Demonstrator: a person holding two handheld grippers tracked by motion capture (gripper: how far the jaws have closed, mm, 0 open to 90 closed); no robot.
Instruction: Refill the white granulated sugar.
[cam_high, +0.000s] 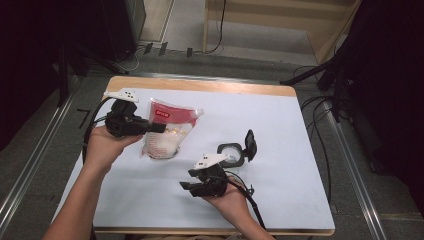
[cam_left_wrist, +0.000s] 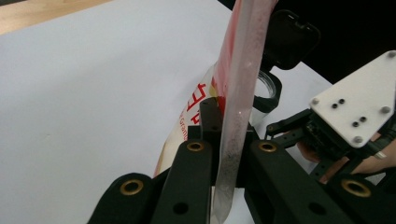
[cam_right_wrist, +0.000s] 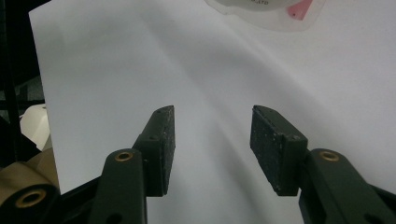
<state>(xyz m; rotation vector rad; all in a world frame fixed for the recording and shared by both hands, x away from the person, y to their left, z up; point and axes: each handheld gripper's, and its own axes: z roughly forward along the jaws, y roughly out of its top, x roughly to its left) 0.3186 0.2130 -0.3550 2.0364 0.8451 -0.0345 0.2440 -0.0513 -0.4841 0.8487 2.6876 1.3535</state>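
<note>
- My left gripper (cam_high: 159, 128) had its 2 jaws clamped on the sealed edge of the clear plastic pouch with red print and pale grains inside (cam_high: 167, 131). The pouch was raised at the left of the table, its lower end at or near the white sheet; I could not tell whether it touched.
- My right gripper (cam_right_wrist: 212, 140) hovered over the bare white sheet (cam_right_wrist: 116, 60) with its jaws apart and nothing between them.
- I judged the work at an early stage: the pouch was gripped and lifted, but nothing had been poured.
- The small clear round jar with a black rim and a flipped-up black lid (cam_high: 234, 152) stood open just beyond my right hand (cam_high: 231, 197). It looked empty, though that was hard to tell.
- The pouch film was thin, glossy and crinkled; its seam looked flat and dusty in the left gripper view.
- My right jaw pads (cam_right_wrist: 164, 140) were matt black, flat blocks, speckled with fine dust.
</note>
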